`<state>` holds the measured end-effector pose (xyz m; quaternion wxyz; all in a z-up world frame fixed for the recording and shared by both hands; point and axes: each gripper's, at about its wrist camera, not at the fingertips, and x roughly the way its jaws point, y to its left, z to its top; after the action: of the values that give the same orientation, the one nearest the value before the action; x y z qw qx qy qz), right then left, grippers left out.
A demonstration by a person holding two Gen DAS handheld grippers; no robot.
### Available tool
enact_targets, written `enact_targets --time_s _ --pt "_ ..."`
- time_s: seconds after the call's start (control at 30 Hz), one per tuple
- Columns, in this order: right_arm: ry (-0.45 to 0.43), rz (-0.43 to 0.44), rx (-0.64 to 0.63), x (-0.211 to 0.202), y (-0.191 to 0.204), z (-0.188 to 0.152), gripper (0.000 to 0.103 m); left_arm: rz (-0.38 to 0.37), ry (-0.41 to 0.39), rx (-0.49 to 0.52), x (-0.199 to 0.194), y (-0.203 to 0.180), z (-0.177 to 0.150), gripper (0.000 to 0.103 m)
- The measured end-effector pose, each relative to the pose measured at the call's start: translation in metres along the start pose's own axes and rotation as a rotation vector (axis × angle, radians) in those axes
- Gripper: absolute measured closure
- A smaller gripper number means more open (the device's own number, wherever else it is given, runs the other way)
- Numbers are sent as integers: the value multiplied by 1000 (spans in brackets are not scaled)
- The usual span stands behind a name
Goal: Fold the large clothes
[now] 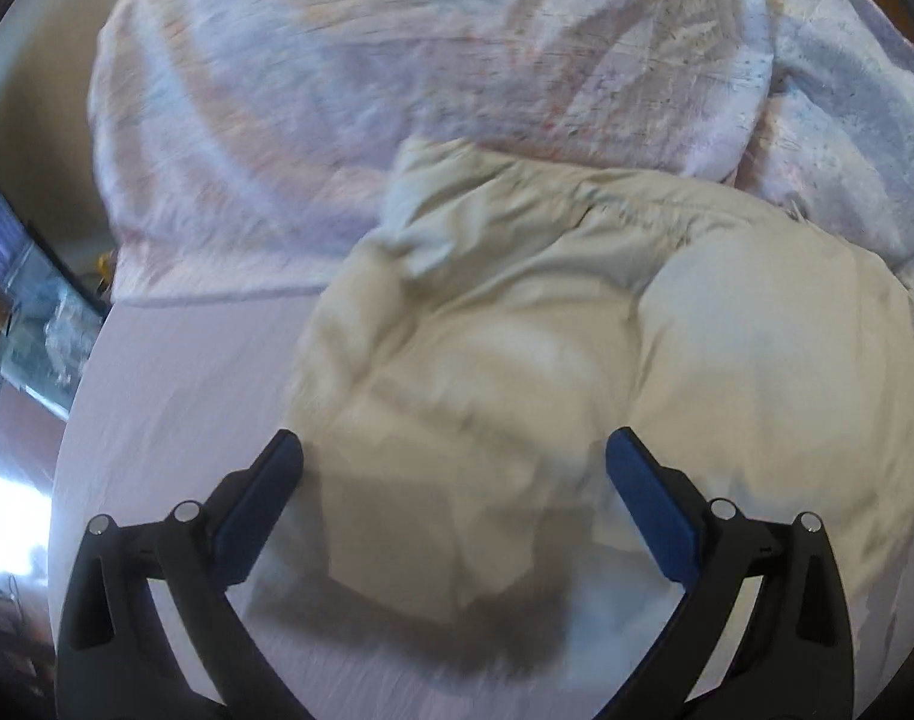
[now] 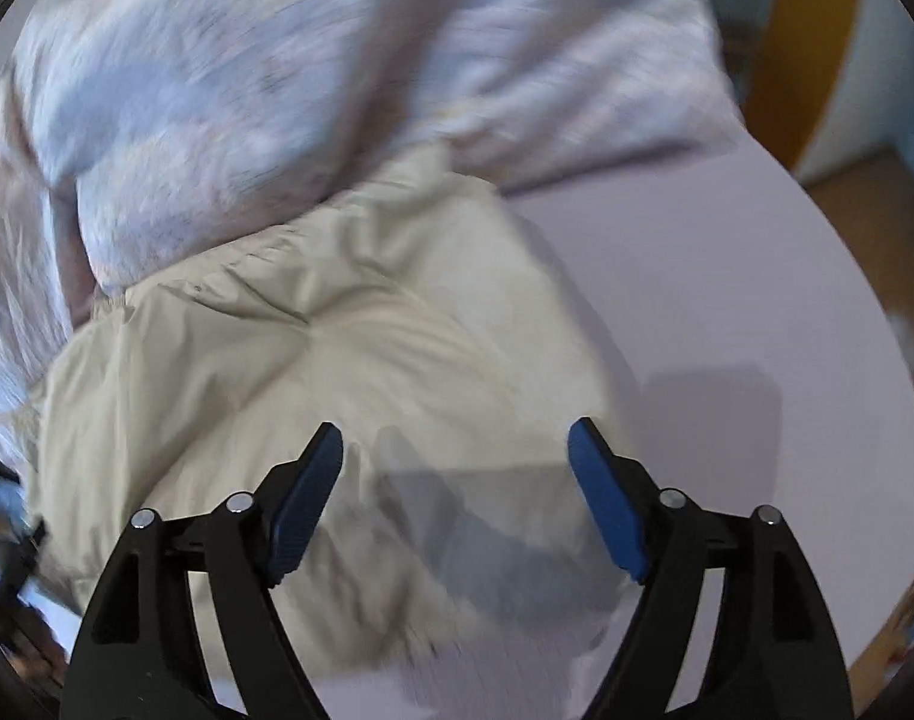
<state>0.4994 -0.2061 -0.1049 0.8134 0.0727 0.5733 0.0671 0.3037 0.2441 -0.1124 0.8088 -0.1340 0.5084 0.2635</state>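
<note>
Nearest your lens in both views: the blue pads. Your left gripper (image 1: 454,450) stands spread wide, nothing between its fingers; your right gripper (image 2: 455,441) likewise gapes over the cloth with nothing pinched. Both hang above the garment and point steeply down at it.

The cream padded jacket (image 1: 577,360) lies bunched on the pale lilac bed sheet (image 1: 175,396), its far edge tucked against the rumpled floral duvet (image 1: 367,78). It looks puffy and soft, probably light for its bulk, with a smooth shell that may slip between pads. Expect it to spring back after a fold. Take hold at a seam, hem or stitched edge instead of the fat quilted middle; pinch only one layer's edge if you mean to spread it.

Left wrist view: the jacket's near left corner folded over flat, bare sheet to the left, dark furniture beyond the bed's edge. Right wrist view: the jacket's right edge, a wide stretch of bare sheet and the wooden floor (image 2: 865,198) beyond it, plus a gathered crease at the garment's centre. Both frames are blurred; no zip or sleeve can be told.
</note>
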Motion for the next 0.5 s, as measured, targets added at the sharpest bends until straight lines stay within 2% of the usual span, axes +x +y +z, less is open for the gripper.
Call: enact_targets --time_s 0.07,0.13,0.2,0.23,0.33,0.5 --pt "38 -16 84 -2 -29 -12 17 0 27 -27 -8 16 -15 2" --pt "91 24 177 2 -57 -22 17 -24 56 -67 -10 30 -28 2" --pt "153 104 289 13 -82 -33 17 -65 92 -118 -9 44 -38 2" --pt "189 179 357 21 -93 -40 17 -77 110 -142 -6 49 -42 3" --pt "223 287 428 34 -96 -51 17 -95 147 -172 2 49 -47 4" --pt "221 314 396 45 -78 -51 17 -125 187 -201 12 28 -42 7"
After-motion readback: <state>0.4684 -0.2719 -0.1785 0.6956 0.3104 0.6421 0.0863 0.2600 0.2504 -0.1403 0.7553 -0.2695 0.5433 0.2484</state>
